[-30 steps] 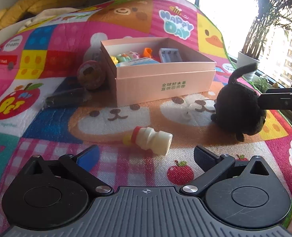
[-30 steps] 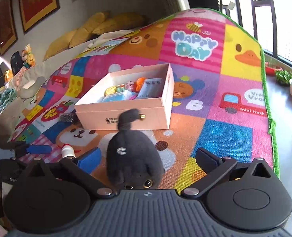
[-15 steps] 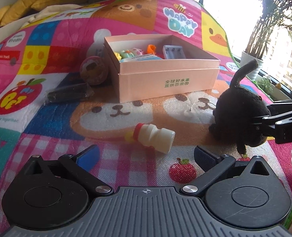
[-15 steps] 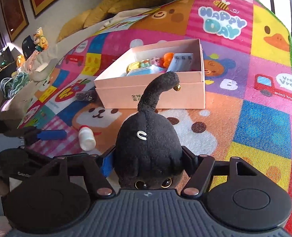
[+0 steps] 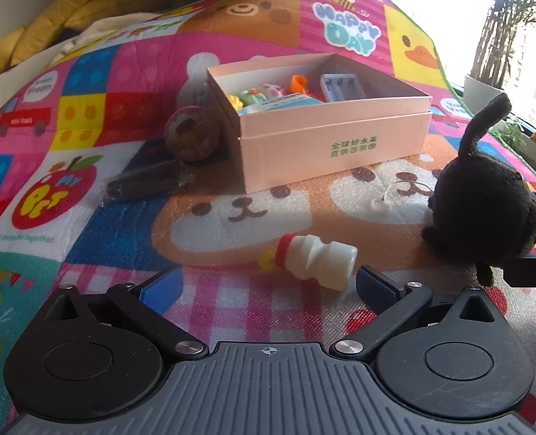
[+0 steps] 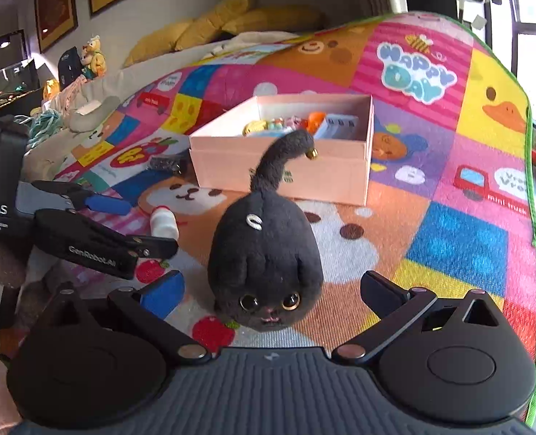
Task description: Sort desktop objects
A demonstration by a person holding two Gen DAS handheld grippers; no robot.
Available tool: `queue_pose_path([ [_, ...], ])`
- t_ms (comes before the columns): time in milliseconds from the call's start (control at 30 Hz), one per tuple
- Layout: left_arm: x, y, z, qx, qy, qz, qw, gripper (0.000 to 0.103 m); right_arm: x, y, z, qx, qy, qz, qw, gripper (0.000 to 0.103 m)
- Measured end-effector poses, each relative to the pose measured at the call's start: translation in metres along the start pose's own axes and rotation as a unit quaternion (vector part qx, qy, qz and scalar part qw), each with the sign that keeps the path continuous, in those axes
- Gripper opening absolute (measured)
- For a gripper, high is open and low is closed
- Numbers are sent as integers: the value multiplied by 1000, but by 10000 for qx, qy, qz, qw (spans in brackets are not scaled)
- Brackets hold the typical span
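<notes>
A black cat plush (image 6: 264, 253) stands on the play mat between the fingers of my right gripper (image 6: 273, 288). Its jaws are opening, and the pads stand wide and clear of the plush on both sides. A white toy bottle with a red cap (image 5: 318, 261) lies on its side just ahead of my left gripper (image 5: 268, 282), which is open and empty. The pink cardboard box (image 5: 333, 145) sits farther back, holding several small toys. In the left wrist view the plush (image 5: 481, 214) is at the right edge.
A brown ball (image 5: 191, 137) and a dark wrapped packet (image 5: 144, 185) lie left of the box. The colourful mat (image 6: 456, 235) ends at a green edge on the right, with floor and potted plants (image 5: 485, 87) beyond. Yellow cushions line the back wall.
Half a second ago the right jaws pressed on the plush's sides; now they stand wide apart again and the plush sits free on the mat. The left gripper has barely moved.
</notes>
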State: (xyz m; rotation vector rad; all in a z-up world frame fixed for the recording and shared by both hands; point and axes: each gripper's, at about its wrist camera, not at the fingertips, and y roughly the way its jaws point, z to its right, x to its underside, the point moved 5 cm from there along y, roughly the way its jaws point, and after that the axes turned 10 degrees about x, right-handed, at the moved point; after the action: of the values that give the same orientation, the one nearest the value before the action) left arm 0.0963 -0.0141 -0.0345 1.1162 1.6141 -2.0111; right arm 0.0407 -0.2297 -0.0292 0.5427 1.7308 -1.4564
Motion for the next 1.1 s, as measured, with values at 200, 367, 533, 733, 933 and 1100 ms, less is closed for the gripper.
queue_pose_path([
  [200, 6, -16, -37, -860, 60, 49, 9963, 103, 12, 14, 2, 48, 118, -344, 9993, 103],
  [367, 8, -33, -76, -1172, -440, 178, 9920, 103, 16, 16, -7, 285, -216, -327, 9988, 103],
  [533, 3, -48, -66, 38, -1025, 654, 9926, 103, 17, 18, -10, 382, -387, -406, 9977, 103],
  [733, -11, -20, -2, 435, -201, 557, 9973, 72, 18, 17, -11, 397, -379, -342, 9979, 103],
  [933, -13, 4, 8, 332, -42, 380, 9987, 56, 18, 17, -11, 402, -377, -298, 9980, 103],
  [1100, -8, -3, 6, 525, 46, 254, 9983, 30, 18, 17, -11, 403, -373, -287, 9981, 103],
])
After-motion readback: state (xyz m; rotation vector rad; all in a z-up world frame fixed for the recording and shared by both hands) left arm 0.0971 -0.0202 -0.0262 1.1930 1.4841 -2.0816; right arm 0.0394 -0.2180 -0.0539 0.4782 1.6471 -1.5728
